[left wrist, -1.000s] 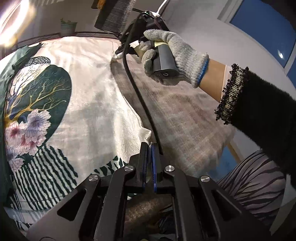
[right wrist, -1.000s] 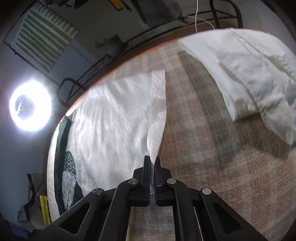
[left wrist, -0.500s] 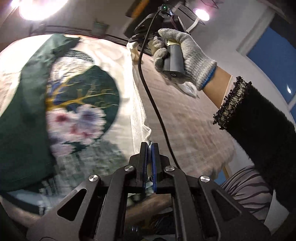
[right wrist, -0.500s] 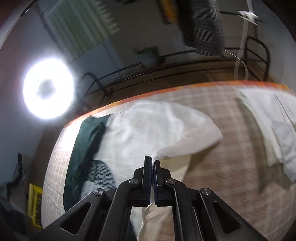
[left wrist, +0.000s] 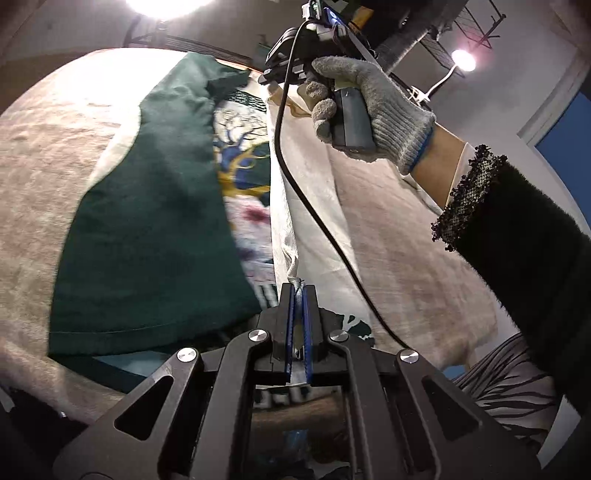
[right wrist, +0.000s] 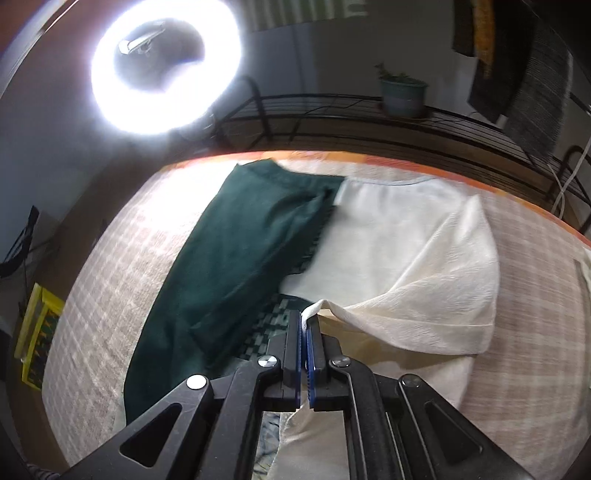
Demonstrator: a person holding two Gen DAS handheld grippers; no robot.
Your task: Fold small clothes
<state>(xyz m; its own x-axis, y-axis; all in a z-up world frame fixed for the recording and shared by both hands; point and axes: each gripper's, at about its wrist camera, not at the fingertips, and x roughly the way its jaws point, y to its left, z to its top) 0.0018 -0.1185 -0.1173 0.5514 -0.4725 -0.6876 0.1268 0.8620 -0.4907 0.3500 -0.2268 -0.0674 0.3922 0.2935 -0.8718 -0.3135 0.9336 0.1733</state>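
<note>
Two claws on cream garment (right wrist: 424, 258)

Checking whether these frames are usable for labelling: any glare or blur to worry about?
Right wrist view: the ring light blows out the upper left, and the table's far edge looks smeared. Left wrist view: a lamp glares at the top edge; the garment print is blurred.

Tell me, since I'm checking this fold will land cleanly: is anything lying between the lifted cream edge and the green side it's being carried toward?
Nothing visible does. Both the left tool and right tool are shut on the cream edge of the garment. Ahead lie only its own printed panel and the green section on the plaid cloth.
</note>
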